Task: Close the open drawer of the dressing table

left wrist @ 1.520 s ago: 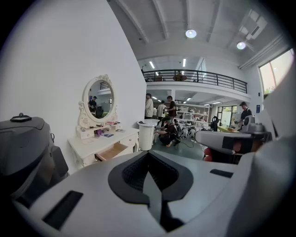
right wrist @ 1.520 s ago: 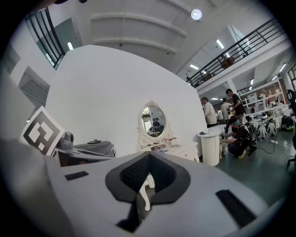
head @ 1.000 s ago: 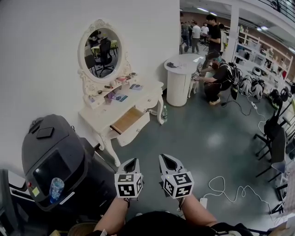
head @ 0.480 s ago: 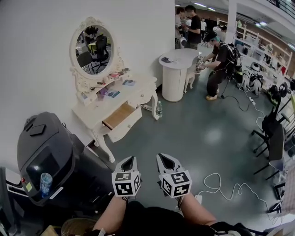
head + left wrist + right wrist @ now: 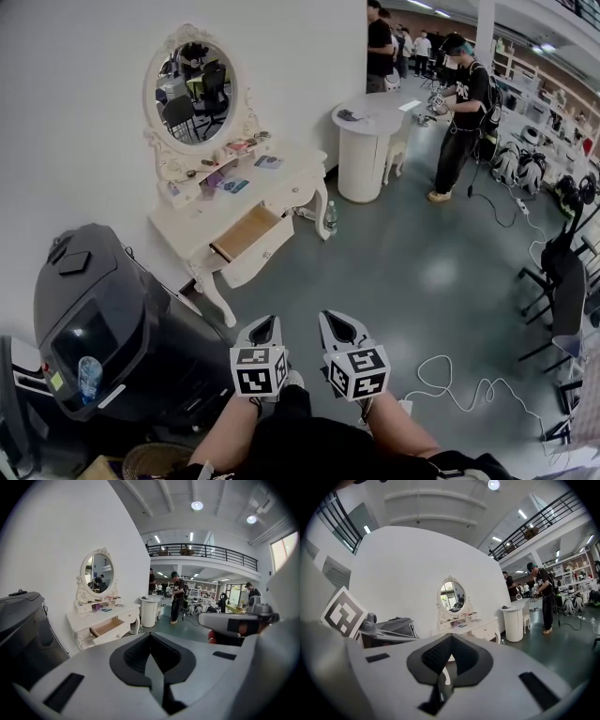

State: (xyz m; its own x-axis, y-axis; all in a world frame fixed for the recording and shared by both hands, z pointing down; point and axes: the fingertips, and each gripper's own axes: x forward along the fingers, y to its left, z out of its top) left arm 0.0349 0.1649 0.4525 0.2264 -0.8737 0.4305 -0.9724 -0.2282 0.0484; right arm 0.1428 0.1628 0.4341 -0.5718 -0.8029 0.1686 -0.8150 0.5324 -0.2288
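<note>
Left gripper (image 5: 265,324) and right gripper (image 5: 337,320), jaws together and empty, hang before me; the open drawer (image 5: 246,234) lies well ahead, slightly left.

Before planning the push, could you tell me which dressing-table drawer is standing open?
The wide drawer, pulled out with its wooden inside showing; the small drawer nearer the round pedestal sits flush.

The light grey plastic left gripper (image 5: 265,324) and matching right gripper (image 5: 336,319) each have a black ribbed lining round a teardrop hollow. Each carries a white cube (image 5: 260,369) printed with black square markers. The person wears black clothing (image 5: 309,442), with the forearms uncovered.
</note>
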